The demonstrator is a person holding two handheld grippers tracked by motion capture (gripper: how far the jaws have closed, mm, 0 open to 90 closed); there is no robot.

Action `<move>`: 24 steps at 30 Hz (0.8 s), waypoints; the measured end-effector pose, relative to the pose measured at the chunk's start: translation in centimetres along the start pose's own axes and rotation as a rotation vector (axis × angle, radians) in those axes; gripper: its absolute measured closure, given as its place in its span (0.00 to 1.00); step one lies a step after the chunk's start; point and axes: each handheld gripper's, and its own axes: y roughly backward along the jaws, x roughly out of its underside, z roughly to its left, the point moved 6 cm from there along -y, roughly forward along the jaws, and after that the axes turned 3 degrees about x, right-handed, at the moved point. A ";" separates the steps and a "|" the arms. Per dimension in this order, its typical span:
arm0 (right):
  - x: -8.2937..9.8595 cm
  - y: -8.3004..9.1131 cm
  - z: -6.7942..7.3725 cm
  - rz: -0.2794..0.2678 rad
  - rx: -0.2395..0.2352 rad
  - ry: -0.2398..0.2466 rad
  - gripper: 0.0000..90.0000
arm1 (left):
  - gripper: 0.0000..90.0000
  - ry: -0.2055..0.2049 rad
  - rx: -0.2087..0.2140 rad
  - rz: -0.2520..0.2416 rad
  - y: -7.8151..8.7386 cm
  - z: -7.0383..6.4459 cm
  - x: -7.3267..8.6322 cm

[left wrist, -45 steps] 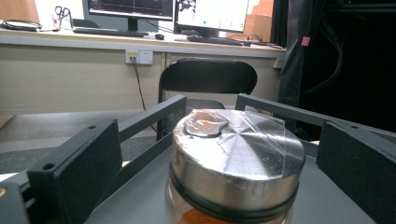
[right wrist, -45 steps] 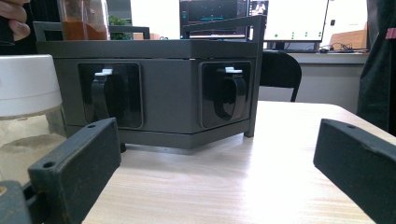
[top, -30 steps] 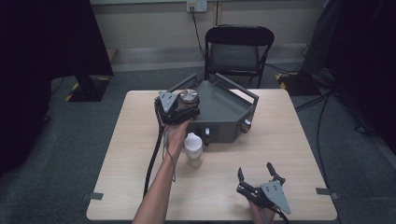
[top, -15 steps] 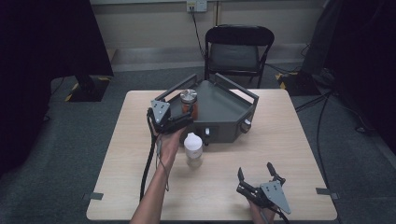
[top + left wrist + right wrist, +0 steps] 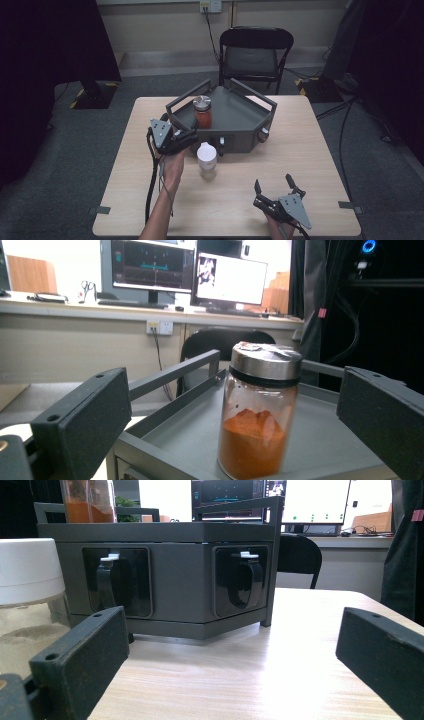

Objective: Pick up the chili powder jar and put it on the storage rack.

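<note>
**Spice jar released on the rack, left gripper backing away**

The light wooden worktop point(image 5: 310, 165) carries a dark grey metal rack with raised rails point(image 5: 240, 112) at its far middle. On the rack's top shelf, toward its left side, stands a glass jar of orange powder with a silver screw lid point(image 5: 202, 111), upright and free of any grip. On the worktop just in front of the rack stands a second glass jar with a white lid and pale contents point(image 5: 207, 158).

A second ago the left gripper point(image 5: 184, 141) was up over the orange jar; it has since drawn back toward the near left, and its jaws now stand wide open, level with the rack's left edge and clear of the jar. That suggests the placing of this jar is finished, and the white-lidded jar is probably next.

The right gripper point(image 5: 274, 188) rests at the near right of the worktop, jaws spread open and empty.
</note>
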 end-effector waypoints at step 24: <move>0.0 0.0 0.0 0.001 0.002 0.000 0.00 | 0.00 -0.026 -0.008 -0.089 5.3 -1.0 2.8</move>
